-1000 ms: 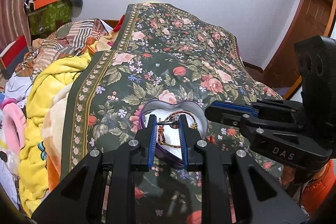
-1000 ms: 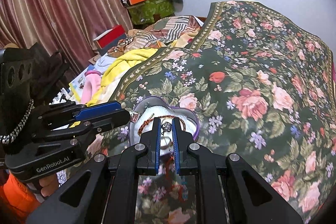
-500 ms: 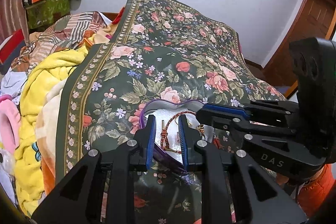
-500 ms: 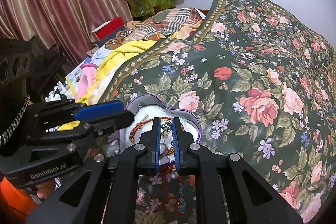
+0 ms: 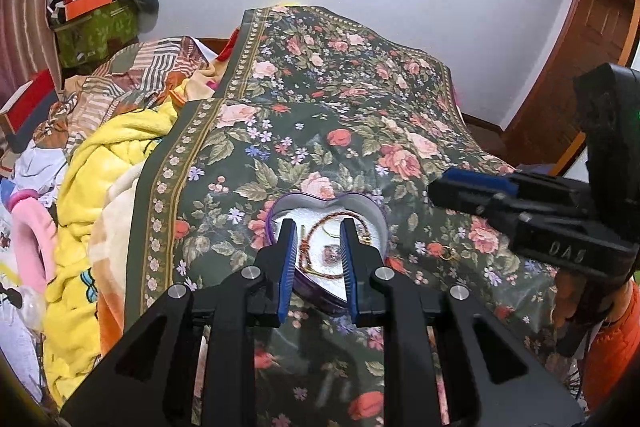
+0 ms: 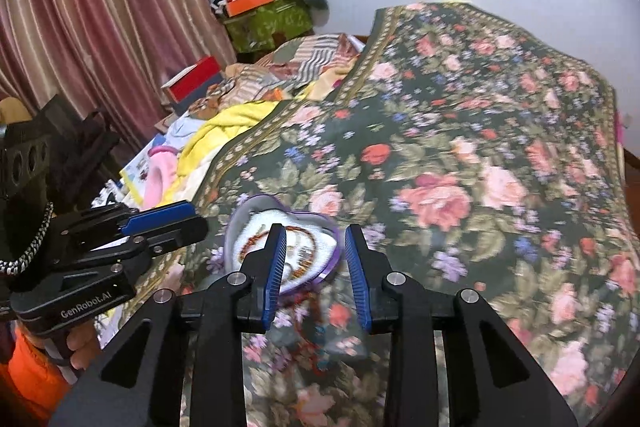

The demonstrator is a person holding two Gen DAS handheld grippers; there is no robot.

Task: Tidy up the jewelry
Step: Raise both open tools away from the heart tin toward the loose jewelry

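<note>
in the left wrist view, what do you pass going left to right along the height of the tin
pink slipper → yellow blanket → heart-shaped tin → gold ring on the bedspread → right gripper

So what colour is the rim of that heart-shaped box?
Purple; the heart-shaped box shows it best in the left wrist view.

Your right gripper point(image 6: 316, 251): jaws now spread wide, pulled back off the heart-shaped tin point(image 6: 256, 215).
Small pendant point(image 5: 331, 251): now lying inside the tin.
Your left gripper point(image 5: 318, 247): jaws slightly wider.
</note>
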